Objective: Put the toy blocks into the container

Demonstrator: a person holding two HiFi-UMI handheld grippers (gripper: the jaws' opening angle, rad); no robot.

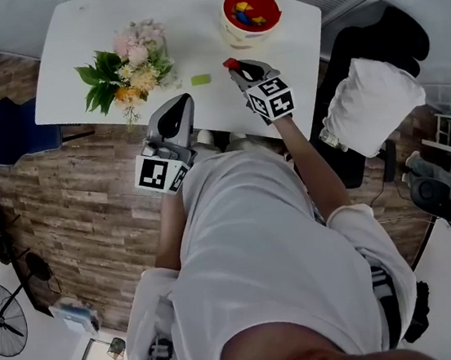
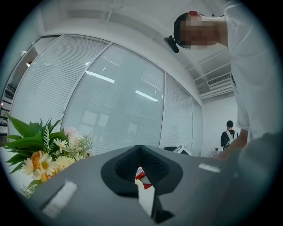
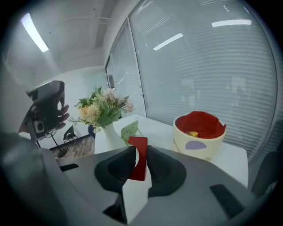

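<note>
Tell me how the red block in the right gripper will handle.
The red block looks rigid: straight edges despite the right gripper's jaws pinching it. Probably light, being a small toy piece. Flat faces should keep it from rolling, though smooth sides might slip.

White shirt; grey left gripper and right gripper, black-and-white marker cubes

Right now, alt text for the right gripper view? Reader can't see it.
The right gripper grips an upright red block between its jaws, over a white table. Ahead to the right stands a cream container with a red inside and a yellow block in it; to the left, a green block and a vase of flowers.
</note>
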